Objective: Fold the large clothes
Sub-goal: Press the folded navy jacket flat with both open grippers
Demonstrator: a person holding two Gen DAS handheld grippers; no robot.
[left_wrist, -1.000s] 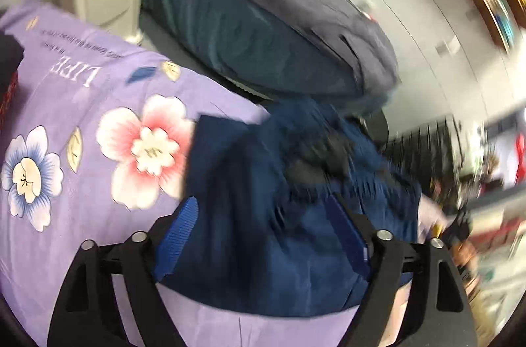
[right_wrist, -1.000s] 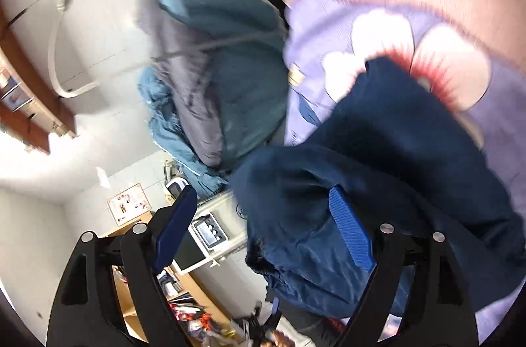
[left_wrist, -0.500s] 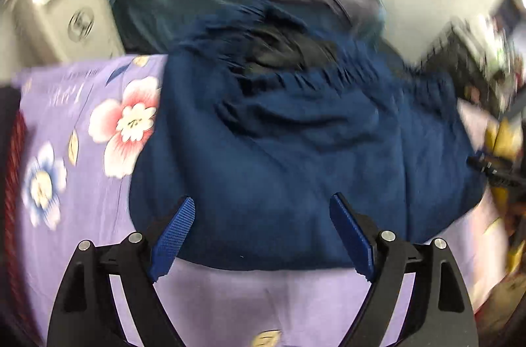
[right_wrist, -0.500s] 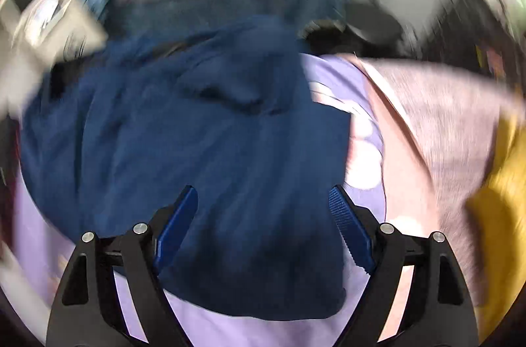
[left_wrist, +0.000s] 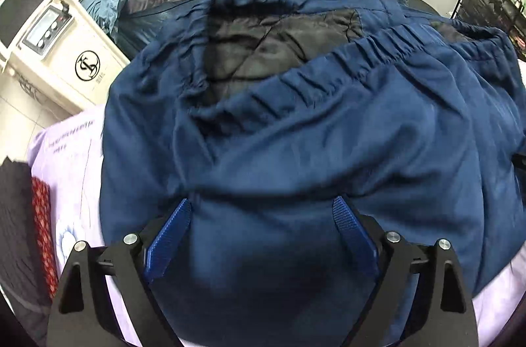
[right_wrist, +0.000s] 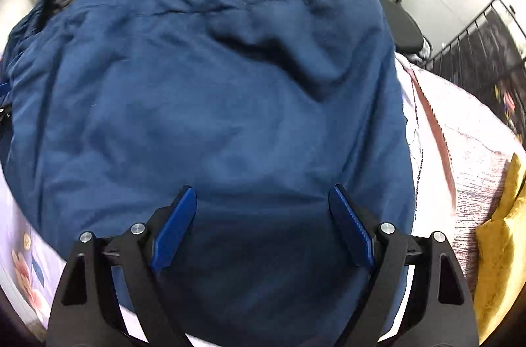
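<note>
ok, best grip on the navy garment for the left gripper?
Probably the gathered elastic hem of the navy garment, coming from above. That ruched edge stands up off the black quilted lining, so it gives a raised ridge to pinch. The left gripper hangs over smooth, flat cloth, jaws opening, nothing pinched. That is harder to gather.

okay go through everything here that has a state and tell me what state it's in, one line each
Navy garment: lying rumpled on the sheet, unfolded, elastic waistband gaping, dark quilted lining showing.
Left gripper: jaws opening, poised over the garment, gripping nothing.
Right gripper: jaws open above the garment, gripping nothing.
Floral sheet: spread flat.
</note>
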